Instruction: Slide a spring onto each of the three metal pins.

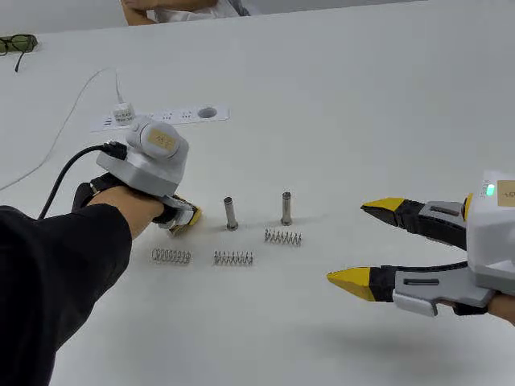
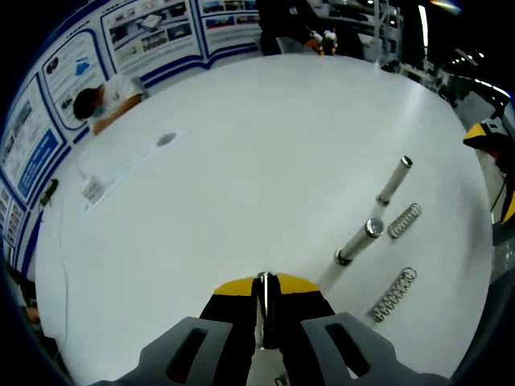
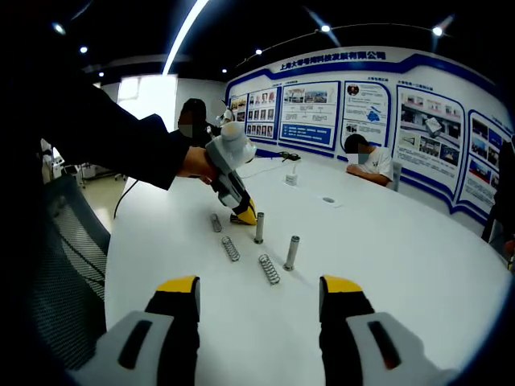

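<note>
Two metal pins [image 1: 231, 214] [image 1: 286, 208] stand upright on the white table [image 1: 362, 96]. Three springs lie flat in front of them, at the left [image 1: 171, 256], middle [image 1: 233, 258] and right [image 1: 283, 237]. My left gripper [image 1: 183, 215] is low at the table, left of the pins, with its yellow jaws shut on a third metal pin [image 2: 263, 291]. From the left gripper view the two standing pins [image 2: 358, 241] [image 2: 392, 181] and two springs [image 2: 394, 293] [image 2: 404, 220] lie off to the right. My right gripper [image 1: 348, 243] hovers open at the right, holding nothing, facing the pins [image 3: 259, 227] [image 3: 292, 252].
A white power strip [image 1: 161, 118] with a plugged cable lies behind the left gripper. Dark glasses [image 1: 16, 43] rest at the far left. A person [image 1: 185, 8] sits at the table's far edge. A black cable [image 1: 68, 173] trails from the left gripper.
</note>
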The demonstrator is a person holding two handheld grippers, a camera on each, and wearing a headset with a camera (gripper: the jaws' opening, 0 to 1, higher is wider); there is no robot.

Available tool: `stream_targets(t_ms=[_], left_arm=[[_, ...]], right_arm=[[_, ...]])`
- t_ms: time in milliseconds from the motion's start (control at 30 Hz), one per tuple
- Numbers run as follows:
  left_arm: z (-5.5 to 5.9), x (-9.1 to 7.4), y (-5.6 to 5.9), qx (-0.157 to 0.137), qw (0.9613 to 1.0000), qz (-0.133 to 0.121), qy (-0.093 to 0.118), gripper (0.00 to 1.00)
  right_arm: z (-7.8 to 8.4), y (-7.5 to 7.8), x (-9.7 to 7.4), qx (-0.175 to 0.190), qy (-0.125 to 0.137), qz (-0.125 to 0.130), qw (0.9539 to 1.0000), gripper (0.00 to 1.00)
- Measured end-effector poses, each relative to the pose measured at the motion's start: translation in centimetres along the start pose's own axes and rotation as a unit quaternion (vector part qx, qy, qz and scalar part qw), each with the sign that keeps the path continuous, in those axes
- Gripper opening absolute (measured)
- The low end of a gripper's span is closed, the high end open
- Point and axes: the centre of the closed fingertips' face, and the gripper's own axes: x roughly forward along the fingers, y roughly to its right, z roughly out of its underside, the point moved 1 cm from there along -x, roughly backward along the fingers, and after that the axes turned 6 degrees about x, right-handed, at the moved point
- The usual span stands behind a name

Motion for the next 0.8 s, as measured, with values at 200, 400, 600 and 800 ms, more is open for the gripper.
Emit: stream_targets(t_ms=[200, 400, 600, 800], left_arm=[[-0.5, -0.6, -0.3, -0.011, 0.9999, 0.000, 0.012, 0.07], [-0.5, -0.9, -0.8, -0.007, 0.9998, -0.005, 0.017, 0.01], [-0.3, -0.8, -0.1, -0.010, 0.9998, -0.004, 0.014, 0.01], [-0.9, -1.1, -0.1, -0.015, 0.9996, -0.007, 0.024, 0.01]], right_arm=[[0.1, -0.1, 0.0, 0.000, -0.001, -0.001, 1.0000, 0.61], [0.0, -0.3, 0.1, -0.002, -0.003, -0.003, 1.0000, 0.61], [0.0, -0.1, 0.0, -0.001, -0.003, 0.000, 1.0000, 0.61], [0.2, -0.1, 0.0, -0.002, -0.006, 0.000, 1.0000, 0.61]])
